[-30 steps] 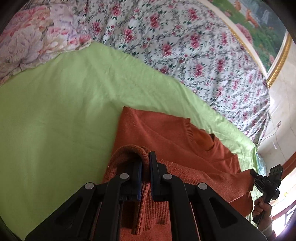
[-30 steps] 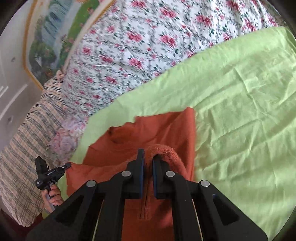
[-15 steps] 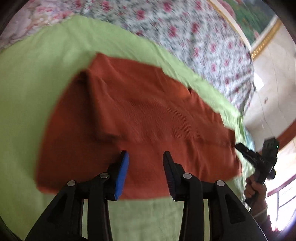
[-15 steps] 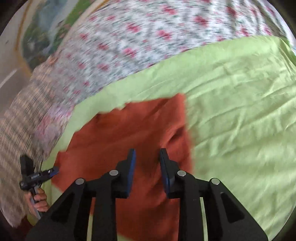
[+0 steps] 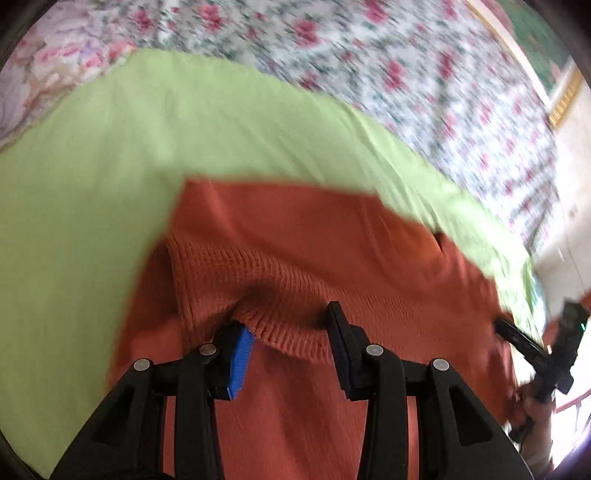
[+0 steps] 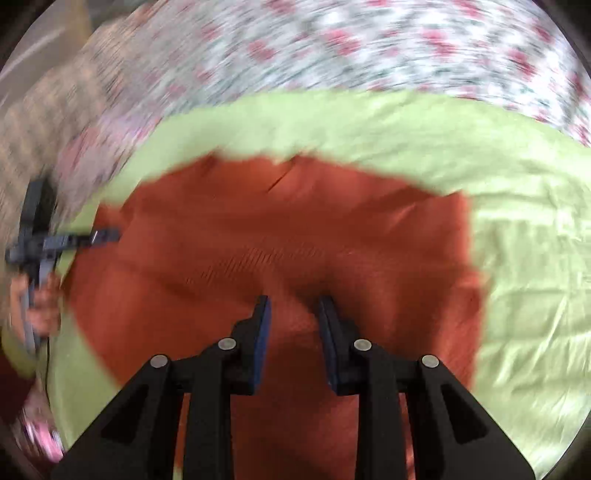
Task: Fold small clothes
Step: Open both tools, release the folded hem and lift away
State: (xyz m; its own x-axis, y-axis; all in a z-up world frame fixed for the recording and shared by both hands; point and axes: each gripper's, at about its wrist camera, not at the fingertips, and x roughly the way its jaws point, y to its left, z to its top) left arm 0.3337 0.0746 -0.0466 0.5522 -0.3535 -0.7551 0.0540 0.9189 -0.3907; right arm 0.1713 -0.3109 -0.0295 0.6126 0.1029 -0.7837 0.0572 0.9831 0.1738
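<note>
An orange-red knit sweater point(image 5: 303, 236) lies spread on a light green sheet point(image 5: 110, 155). My left gripper point(image 5: 288, 325) is open, low over the sweater, with a ribbed fold of knit point(image 5: 284, 332) bulging between its fingers. My right gripper point(image 6: 293, 310) is open, its fingers close over a raised bump of the sweater point(image 6: 288, 229) on the green sheet point(image 6: 517, 258). Each gripper shows in the other's view: the right one at the right edge point(image 5: 543, 354), the left one at the left edge point(image 6: 40, 236). Both views are motion-blurred.
A floral quilt point(image 5: 406, 74) covers the bed beyond the green sheet, also in the right wrist view point(image 6: 369, 48). A checked blanket point(image 6: 33, 122) lies at the far left. A framed picture point(image 5: 532, 33) and pale wall are at the upper right.
One second ago both grippers were shut on sweater folds. They opened and let go, the fabric dropped flat, and both have now moved down close to the sweater again.
</note>
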